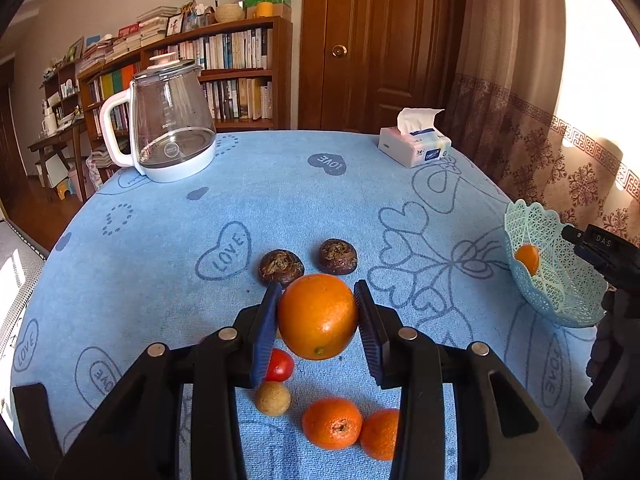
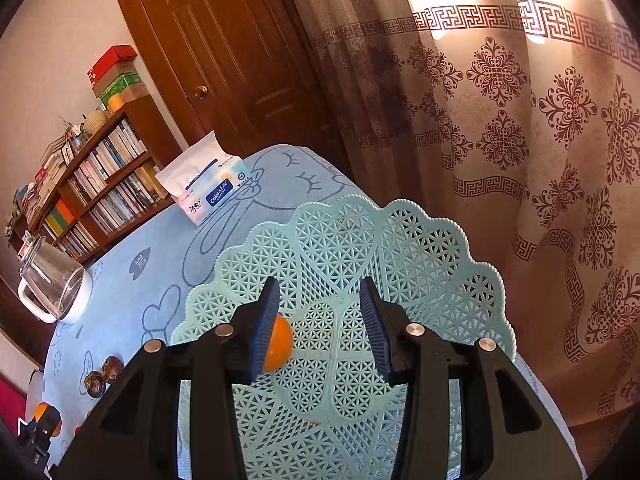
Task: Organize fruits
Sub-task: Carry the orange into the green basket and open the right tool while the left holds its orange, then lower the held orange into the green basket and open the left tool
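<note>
My left gripper is shut on a large orange, held above the blue tablecloth. Below and around it lie two dark brown fruits, a cherry tomato, a tan round fruit and two small oranges. At the right edge sits a pale green lattice basket with one small orange inside. My right gripper hangs open over the basket. The small orange lies just beside its left finger, partly hidden by it.
A glass kettle with a white handle stands at the table's far left. A tissue pack sits at the far right. A patterned curtain hangs close behind the basket, at the table's edge.
</note>
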Motion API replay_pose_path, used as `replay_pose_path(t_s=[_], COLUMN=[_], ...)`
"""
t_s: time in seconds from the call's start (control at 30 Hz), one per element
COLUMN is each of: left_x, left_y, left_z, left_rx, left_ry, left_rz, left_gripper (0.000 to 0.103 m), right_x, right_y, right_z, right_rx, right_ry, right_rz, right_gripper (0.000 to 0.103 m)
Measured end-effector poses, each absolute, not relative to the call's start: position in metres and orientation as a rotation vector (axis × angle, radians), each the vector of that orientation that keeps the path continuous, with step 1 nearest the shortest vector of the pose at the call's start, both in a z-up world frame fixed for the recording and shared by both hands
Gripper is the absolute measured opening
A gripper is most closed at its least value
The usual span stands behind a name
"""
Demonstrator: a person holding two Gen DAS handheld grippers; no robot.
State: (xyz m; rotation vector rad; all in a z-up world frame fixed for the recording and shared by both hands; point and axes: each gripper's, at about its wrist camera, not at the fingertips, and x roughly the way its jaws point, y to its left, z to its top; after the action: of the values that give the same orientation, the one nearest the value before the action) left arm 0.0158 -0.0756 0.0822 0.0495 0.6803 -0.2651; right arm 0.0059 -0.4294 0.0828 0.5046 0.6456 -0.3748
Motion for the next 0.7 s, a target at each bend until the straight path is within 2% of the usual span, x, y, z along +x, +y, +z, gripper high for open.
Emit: replay_pose_path(t_s=[0.07, 0.1, 0.13, 0.3, 0.43, 0.7], left_x=[0.016, 0.016, 0.015, 0.013, 0.012, 0.011], left_y=[-0.084, -0.089, -0.093, -0.122, -0.148, -0.202], left_z=[0.083, 0.084, 0.085, 0.089, 0.091, 0.088], left_rx=[0.061, 0.067, 0.073, 0.105, 0.123, 0.161], left_ry=[0.679, 0.678, 0.676, 0.670, 0.675, 0.691], left_rz=[-0.279, -0.288, -0.298, -0.364, -0.430, -0.557], left_gripper=[0.038, 0.038, 0.038, 0.038, 0.038, 0.038], right_x=[0.003, 0.002, 0.001, -0.002, -0.006, -0.007], right_y=[-0.431, -0.431, -0.432, -0.433, -0.438, -0.442], right_z=[0.085, 0.086, 0.086, 0.089, 0.089, 0.087], right_rx=[0.505, 0.510, 0.512, 0.505, 0.521, 0.536], right_ry=[0.630, 0.621, 0.611, 0.583, 0.557, 0.549], right_rz=[-0.387, -0.393, -0.400, -0.421, -0.444, -0.451], right_gripper=[0.047, 0.055, 0.056, 0.057, 0.062, 0.062])
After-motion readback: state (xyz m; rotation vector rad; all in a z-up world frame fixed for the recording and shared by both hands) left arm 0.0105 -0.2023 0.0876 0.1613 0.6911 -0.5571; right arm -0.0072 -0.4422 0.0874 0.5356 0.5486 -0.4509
